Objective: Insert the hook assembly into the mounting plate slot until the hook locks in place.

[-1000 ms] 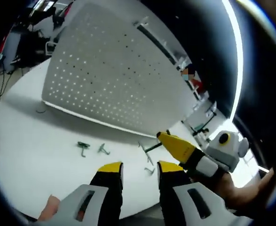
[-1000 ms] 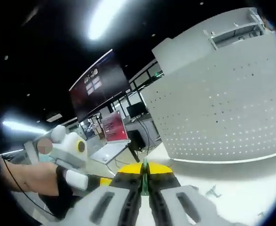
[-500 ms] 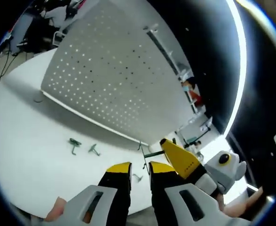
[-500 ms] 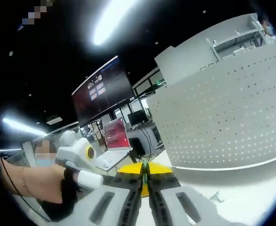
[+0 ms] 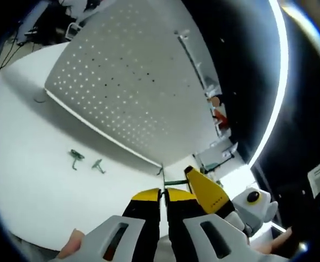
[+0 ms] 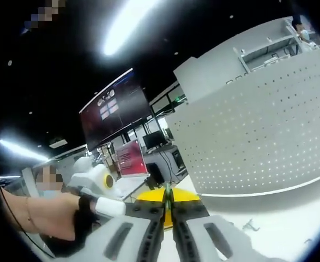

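The white perforated mounting plate point(image 5: 132, 82) stands upright on the white table point(image 5: 29, 164); in the right gripper view the plate point(image 6: 258, 136) rises at the right. My right gripper point(image 6: 168, 197) is shut on a thin green hook point(image 6: 168, 191) that pokes up between its yellow tips. In the left gripper view that green hook point(image 5: 173, 182) runs from the right gripper's yellow tip point(image 5: 203, 188) to my left gripper point(image 5: 163, 195), whose jaws are pressed together on its near end. Both grippers hang in front of the plate, apart from it.
Two loose green hooks point(image 5: 75, 158) point(image 5: 98, 165) lie on the table before the plate, and another small hook point(image 6: 251, 224) lies near its base. A dark screen point(image 6: 116, 117) and a red laptop point(image 6: 128, 161) stand behind. A person's hand point(image 6: 45, 213) holds the left gripper.
My left jaws went from wide apart to closed beside the right gripper's tip, at the green hook. The right gripper kept its grip; both views shifted slightly.
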Demonstrator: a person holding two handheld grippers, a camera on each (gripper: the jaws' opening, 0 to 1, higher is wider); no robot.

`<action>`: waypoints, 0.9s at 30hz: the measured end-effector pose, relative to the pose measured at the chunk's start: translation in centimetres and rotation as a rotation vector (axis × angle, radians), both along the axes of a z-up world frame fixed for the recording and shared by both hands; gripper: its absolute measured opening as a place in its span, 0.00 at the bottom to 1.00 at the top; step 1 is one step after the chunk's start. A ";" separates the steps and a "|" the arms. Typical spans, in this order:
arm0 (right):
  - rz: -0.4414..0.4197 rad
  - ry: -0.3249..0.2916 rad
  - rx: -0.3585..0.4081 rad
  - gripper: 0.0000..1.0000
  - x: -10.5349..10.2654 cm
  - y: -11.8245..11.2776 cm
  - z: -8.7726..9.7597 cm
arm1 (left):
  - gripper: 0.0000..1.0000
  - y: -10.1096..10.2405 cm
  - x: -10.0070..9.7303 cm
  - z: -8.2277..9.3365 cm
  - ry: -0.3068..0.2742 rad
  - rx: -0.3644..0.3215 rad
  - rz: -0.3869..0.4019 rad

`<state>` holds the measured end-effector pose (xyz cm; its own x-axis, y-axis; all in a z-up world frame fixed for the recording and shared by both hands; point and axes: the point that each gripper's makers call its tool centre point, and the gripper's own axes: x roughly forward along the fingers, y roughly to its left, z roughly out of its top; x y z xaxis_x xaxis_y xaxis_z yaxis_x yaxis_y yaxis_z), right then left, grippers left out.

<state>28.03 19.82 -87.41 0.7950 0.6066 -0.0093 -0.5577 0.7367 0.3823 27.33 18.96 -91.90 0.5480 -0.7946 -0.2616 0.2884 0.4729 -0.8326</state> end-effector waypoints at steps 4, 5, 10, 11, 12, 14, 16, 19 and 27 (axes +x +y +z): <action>-0.005 -0.014 -0.020 0.00 -0.3 0.2 0.3 | 0.01 0.0 -0.1 0.2 0.011 -0.019 0.004; -0.007 -0.016 -0.024 0.00 -0.3 0.2 0.4 | 0.01 0.0 -0.1 0.3 0.013 -0.022 0.001; -0.002 0.007 -0.033 0.01 0.0 0.3 0.2 | 0.01 0.2 0.0 0.2 -0.004 0.008 0.008; 0.006 0.043 -0.006 0.01 -0.1 0.3 0.0 | 0.01 0.3 0.0 0.2 -0.009 0.021 0.006; 0.012 0.072 0.028 0.02 -0.1 0.5 0.0 | 0.01 0.4 0.1 0.2 -0.016 0.027 0.009; 0.018 0.150 0.111 0.04 0.0 0.5 0.0 | 0.01 0.7 0.3 0.1 -0.026 0.043 0.020; 0.040 0.163 0.107 0.08 0.0 0.5 0.1 | 0.01 1.1 0.6 0.1 -0.045 0.067 0.032; 0.079 0.197 0.102 0.08 -0.3 0.7 0.1 | 0.01 1.8 1.0 0.1 -0.098 0.135 0.037; 0.142 0.279 0.139 0.11 -0.4 0.9 -0.6 | 0.01 1.7 0.9 0.4 -0.308 0.354 -0.025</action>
